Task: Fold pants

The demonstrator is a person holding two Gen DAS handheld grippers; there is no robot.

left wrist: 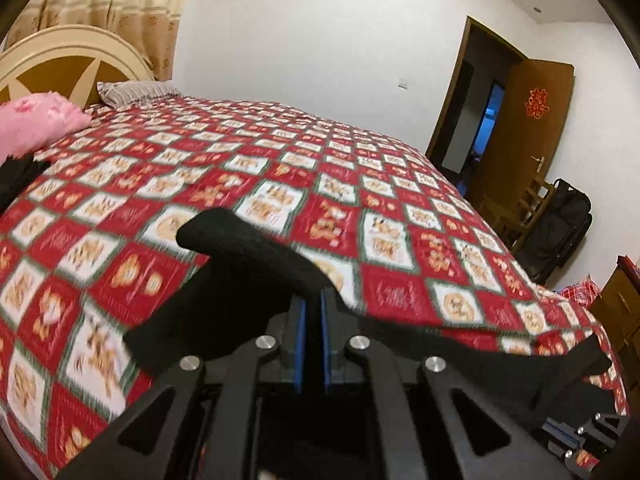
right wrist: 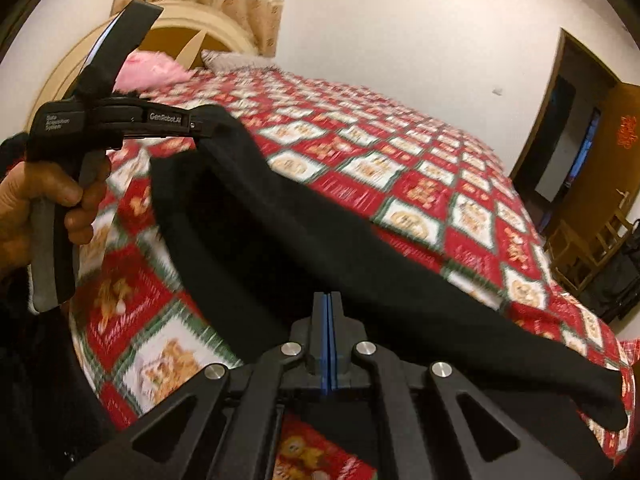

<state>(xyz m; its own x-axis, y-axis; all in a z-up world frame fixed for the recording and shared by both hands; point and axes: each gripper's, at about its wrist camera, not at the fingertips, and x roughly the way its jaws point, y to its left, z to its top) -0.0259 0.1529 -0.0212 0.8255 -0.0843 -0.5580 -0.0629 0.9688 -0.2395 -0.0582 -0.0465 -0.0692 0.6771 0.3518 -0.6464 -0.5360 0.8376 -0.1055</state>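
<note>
Black pants (left wrist: 240, 280) hang over a bed with a red, white and green checked cover (left wrist: 280, 168). My left gripper (left wrist: 314, 312) is shut on the pants, with cloth squeezed between its blue pads. From there the cloth runs right to my right gripper (left wrist: 572, 440) at the lower right edge. In the right wrist view the right gripper (right wrist: 329, 300) has its blue pads pressed together at the edge of the pants (right wrist: 320, 232). The pants stretch as a long band from upper left to lower right. A hand (right wrist: 40, 200) holds the left tool's handle at the left.
A pink pillow (left wrist: 36, 120) and a striped pillow (left wrist: 132, 92) lie by the cream headboard (left wrist: 68, 60). More dark cloth (left wrist: 20, 176) lies at the left edge. Past the bed's right side stand an open brown door (left wrist: 524, 128), a wooden chair (left wrist: 520, 208) and a black suitcase (left wrist: 560, 228).
</note>
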